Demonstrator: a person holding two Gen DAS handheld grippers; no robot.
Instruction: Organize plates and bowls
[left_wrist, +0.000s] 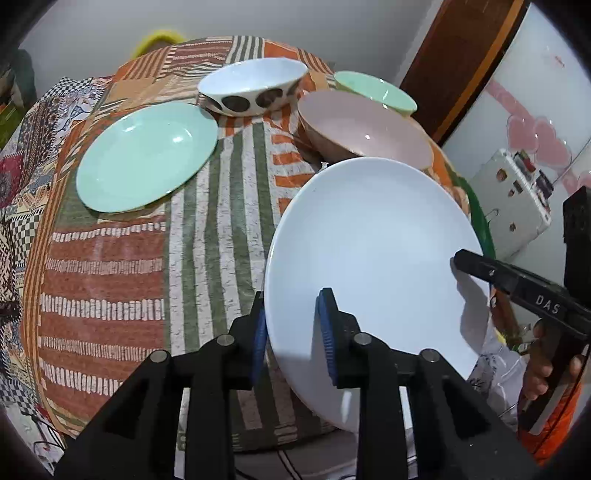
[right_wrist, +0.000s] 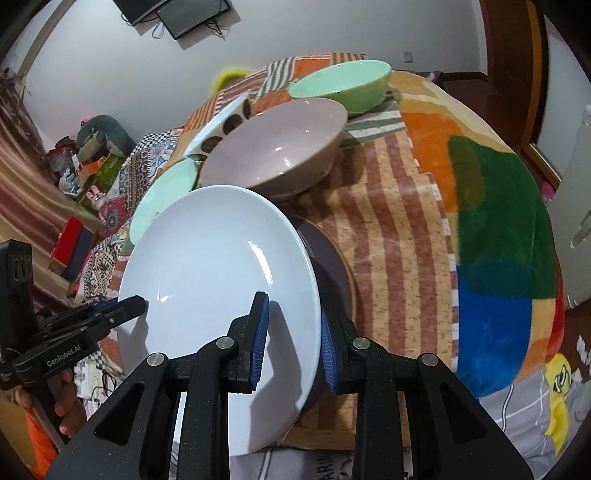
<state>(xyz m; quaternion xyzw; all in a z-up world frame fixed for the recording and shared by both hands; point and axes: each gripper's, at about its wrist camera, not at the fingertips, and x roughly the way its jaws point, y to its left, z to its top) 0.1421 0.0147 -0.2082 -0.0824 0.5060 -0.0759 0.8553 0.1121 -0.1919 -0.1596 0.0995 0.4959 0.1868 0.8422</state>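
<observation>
- Left wrist view: left gripper (left_wrist: 293, 338) and right gripper (right_wrist: 293, 341) each have fingers clamped on the white plate's (left_wrist: 373, 266) rim.
- Keep it level; lower both sides together onto the dark plate (right_wrist: 334, 266).

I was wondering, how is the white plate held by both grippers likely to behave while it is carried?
The white plate looks rigid, so it should not flex between the left gripper and right gripper. Its glossy glaze shows bright highlights, so it may slip in the pads. It looks ceramic and is gripped only at its rim, so a drop would probably chip or break it.
</observation>
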